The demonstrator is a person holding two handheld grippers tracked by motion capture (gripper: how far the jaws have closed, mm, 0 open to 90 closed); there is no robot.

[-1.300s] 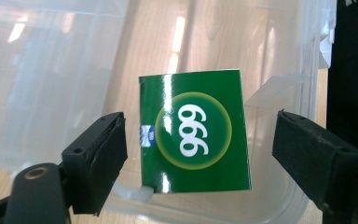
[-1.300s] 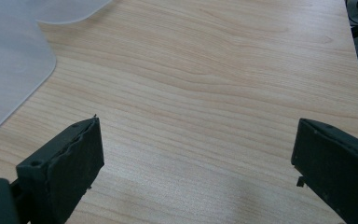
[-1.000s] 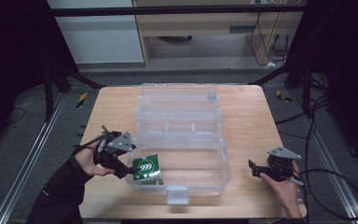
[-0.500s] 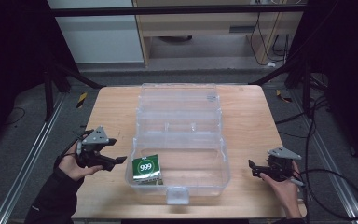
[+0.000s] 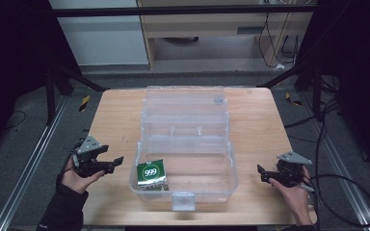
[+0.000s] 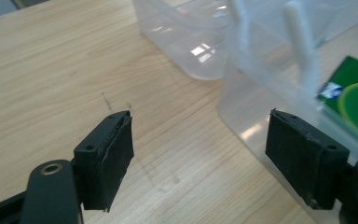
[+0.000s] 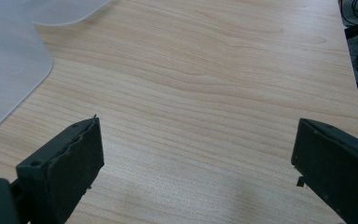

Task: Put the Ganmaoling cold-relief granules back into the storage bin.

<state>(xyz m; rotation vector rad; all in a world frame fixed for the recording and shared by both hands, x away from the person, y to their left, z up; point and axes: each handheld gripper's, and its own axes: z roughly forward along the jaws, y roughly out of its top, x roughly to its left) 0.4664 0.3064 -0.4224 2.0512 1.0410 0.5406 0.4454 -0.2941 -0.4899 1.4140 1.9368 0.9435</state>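
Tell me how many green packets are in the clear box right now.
1. A single green packet lies in the front-left corner of the clear box, in its lower tray. The upper trays look bare, though glare on the clear plastic could hide something small.

The left tongs (image 5: 117,162) have let go of the green packet (image 5: 151,174) and drawn back from the clear box (image 5: 221,180).

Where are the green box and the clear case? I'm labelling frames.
green box (image 5: 151,173), high view, on its printed top face.
clear case (image 5: 231,166), high view, on its right wall.
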